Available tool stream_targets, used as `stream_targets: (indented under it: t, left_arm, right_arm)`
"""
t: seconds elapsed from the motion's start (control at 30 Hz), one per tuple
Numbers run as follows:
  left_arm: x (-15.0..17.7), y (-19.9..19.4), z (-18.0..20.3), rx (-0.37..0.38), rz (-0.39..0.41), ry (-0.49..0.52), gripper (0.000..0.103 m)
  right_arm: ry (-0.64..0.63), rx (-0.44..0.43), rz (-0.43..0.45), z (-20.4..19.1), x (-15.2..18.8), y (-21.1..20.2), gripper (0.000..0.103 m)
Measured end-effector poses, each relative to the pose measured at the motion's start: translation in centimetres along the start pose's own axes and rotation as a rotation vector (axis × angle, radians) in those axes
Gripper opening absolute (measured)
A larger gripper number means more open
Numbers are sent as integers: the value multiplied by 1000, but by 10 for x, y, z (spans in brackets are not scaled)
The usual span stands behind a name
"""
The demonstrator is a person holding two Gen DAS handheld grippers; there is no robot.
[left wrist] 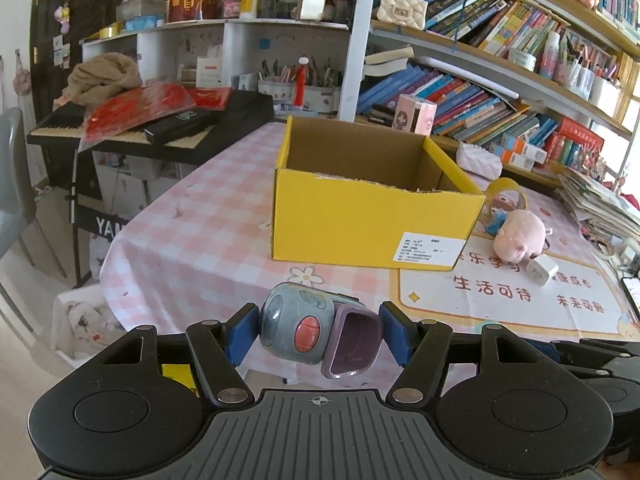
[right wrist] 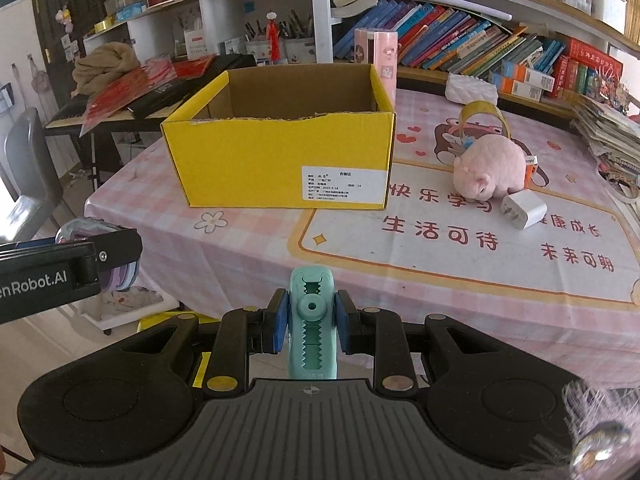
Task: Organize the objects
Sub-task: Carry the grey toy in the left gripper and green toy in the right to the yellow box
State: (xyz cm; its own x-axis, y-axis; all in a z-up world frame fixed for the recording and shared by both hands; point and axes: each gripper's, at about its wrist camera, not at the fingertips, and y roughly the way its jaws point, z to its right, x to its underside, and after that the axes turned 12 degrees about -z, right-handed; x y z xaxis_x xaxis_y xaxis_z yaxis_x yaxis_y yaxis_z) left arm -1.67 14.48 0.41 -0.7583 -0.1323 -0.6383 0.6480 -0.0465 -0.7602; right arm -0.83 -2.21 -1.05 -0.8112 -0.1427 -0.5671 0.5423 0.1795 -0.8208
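An open yellow cardboard box (left wrist: 372, 216) stands on the pink checked table; it also shows in the right wrist view (right wrist: 280, 152) and looks empty inside. My left gripper (left wrist: 318, 330) is shut on a blue-grey and purple toy (left wrist: 316, 326), held above the table's near edge in front of the box. My right gripper (right wrist: 311, 320) is shut on a mint-green clip-like tool (right wrist: 312, 320), also in front of the box. A pink plush pig (right wrist: 490, 174) and a white charger block (right wrist: 524, 210) lie on the table to the right of the box.
A tape roll (right wrist: 482, 118) stands behind the pig. A stack of papers (right wrist: 612, 132) lies at the right edge. Bookshelves (right wrist: 460, 40) run behind the table. A keyboard with red items (left wrist: 152, 120) stands at the left. The left gripper's body (right wrist: 60, 276) shows at the left of the right wrist view.
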Motion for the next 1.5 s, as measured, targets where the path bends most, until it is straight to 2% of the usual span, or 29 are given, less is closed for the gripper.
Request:
stream_targets:
  t: [0.3,0.47,0.63,0.77,0.87,1.07,1.23,1.5]
  left_arm:
    - [-1,1,-3,-8,0,-5,65]
    - [-12,-2,-3,-21,48,2,65]
    - [-42,-10,-2,-24,153,10,65]
    - [-72,-9,2,-16,227,18,65]
    - [-94,2,7,-20,249,21,65]
    - [-127,38,14,-42,221,18,65]
    - [-143,72,19,-74,160,13,65]
    - [-161,107,25,-109,95,16,65]
  right_arm:
    - [-2,-3,-13,-1,-3,6,23]
    - [-21,-10,5,-5,-11,9,23]
    - [-41,-6,100,-7,-36,3,23]
    - [-53,5,210,-4,-71,-5,23]
    - [-52,2,264,1,-101,-5,23]
    - [-59,2,275,16,-150,18,23]
    - [-111,-3,223,24,-175,49,23]
    - [-221,-14,130,25,-196,98,23]
